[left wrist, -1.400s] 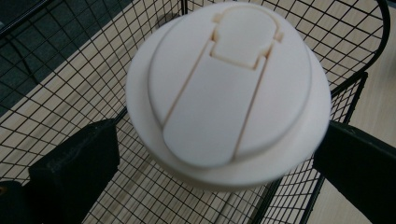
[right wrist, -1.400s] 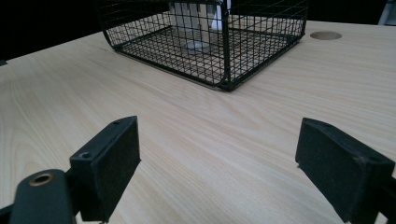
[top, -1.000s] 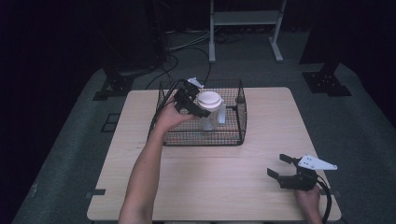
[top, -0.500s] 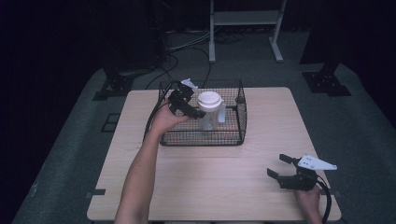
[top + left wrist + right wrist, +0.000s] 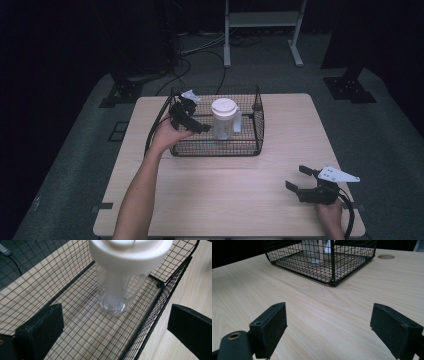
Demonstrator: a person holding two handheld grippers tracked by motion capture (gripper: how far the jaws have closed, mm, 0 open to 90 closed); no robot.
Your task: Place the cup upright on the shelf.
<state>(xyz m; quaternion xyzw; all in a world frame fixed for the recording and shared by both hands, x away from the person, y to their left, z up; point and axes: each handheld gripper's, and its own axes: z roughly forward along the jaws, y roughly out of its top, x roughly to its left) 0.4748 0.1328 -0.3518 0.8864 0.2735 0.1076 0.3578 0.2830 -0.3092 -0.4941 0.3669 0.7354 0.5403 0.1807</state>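
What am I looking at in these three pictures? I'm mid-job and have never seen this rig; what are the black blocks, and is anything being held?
There is no robot arm: a person holds a handheld two-jaw gripper in each hand. The high view looks down on a wooden table. The other two pictures come from cameras riding on each gripper; the black blocks at the bottom are that gripper's own jaws.

On the table stands a black wire basket, and upright inside it a clear bottle with a white lid.

The left gripper is at the basket's left side, jaws open and apart from the bottle, one over the basket floor, one outside its wall. The right gripper sits near the table's front right, jaws open over bare wood. Nothing is held.
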